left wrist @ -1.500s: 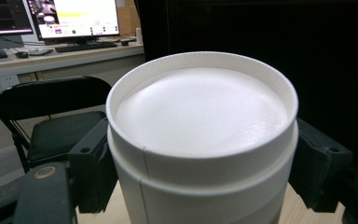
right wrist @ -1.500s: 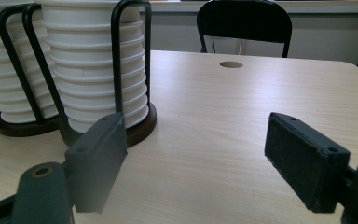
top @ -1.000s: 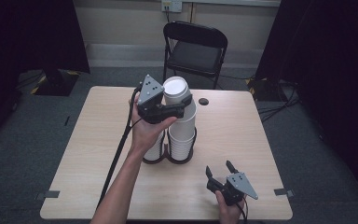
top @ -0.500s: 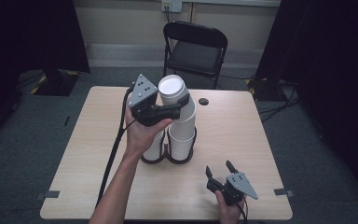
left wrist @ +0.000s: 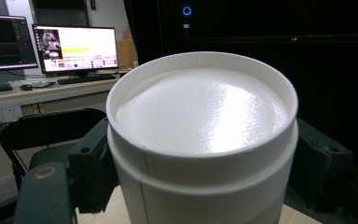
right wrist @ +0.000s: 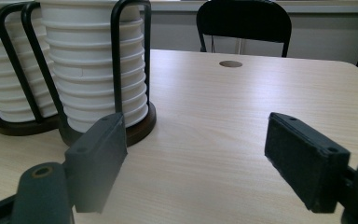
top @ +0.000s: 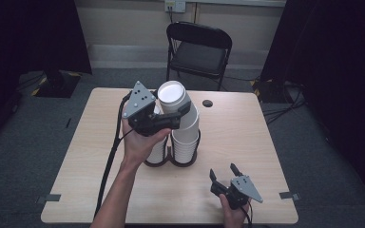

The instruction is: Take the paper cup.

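Observation:
A black wire rack (top: 171,162) at the table's middle holds two stacks of upturned white paper cups, the taller right stack (top: 186,137) and the left stack (top: 158,151). My left gripper (top: 178,117) is shut on the top white cup (top: 173,95) of the right stack, which is tilted with its base up. In the left gripper view the cup (left wrist: 200,121) sits between both jaws of that gripper (left wrist: 200,182). My right gripper (top: 224,175) stands open near the front right of the table with nothing in it (right wrist: 200,158). Beyond it are the right stack (right wrist: 98,70) and the left stack (right wrist: 14,70).
A black folding chair (top: 198,47) stands behind the table's far edge. A small round hole (top: 207,103) marks the tabletop (top: 247,137) at the back right. The left gripper's cable (top: 109,156) trails down the table's left side. Monitors (left wrist: 74,46) show far off.
My left gripper has shifted slightly left with the top cup, tilting it more. The right gripper has not moved.

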Demonstrator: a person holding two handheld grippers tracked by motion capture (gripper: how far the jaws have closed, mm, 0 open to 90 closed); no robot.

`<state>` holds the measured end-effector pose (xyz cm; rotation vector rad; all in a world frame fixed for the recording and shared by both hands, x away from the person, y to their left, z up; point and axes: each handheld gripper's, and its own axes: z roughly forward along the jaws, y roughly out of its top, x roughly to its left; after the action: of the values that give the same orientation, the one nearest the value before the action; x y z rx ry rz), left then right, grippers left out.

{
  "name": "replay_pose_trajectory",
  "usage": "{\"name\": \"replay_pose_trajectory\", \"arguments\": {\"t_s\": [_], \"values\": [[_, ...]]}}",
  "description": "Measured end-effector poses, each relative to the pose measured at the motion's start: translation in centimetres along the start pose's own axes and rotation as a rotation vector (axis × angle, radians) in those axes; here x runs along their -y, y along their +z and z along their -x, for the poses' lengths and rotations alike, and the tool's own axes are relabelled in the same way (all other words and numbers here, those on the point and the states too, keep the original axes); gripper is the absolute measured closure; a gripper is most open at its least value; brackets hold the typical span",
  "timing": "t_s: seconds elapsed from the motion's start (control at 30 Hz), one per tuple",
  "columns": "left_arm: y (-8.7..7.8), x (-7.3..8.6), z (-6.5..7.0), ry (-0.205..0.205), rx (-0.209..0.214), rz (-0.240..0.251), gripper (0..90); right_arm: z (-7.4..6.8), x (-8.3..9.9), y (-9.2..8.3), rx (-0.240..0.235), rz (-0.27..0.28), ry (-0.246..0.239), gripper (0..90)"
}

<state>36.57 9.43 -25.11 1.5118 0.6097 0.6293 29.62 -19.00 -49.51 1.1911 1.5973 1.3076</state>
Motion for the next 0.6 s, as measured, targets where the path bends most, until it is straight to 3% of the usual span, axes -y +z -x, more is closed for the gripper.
{"name": "replay_pose_trajectory", "arguments": {"t_s": [0.23,0.37,0.6], "values": [[-1.1,0.6,0.3,-0.021,0.008,0.025,21.4,0.0,0.0,0.0,0.001,0.001,0.001,20.2],[-1.6,1.3,0.5,-0.009,0.005,0.007,21.3,0.0,0.0,0.0,0.000,-0.001,-0.001,20.2],[-2.0,3.1,1.0,-0.039,0.032,-0.011,21.4,0.0,0.0,0.0,0.004,0.001,-0.001,20.2]]}}
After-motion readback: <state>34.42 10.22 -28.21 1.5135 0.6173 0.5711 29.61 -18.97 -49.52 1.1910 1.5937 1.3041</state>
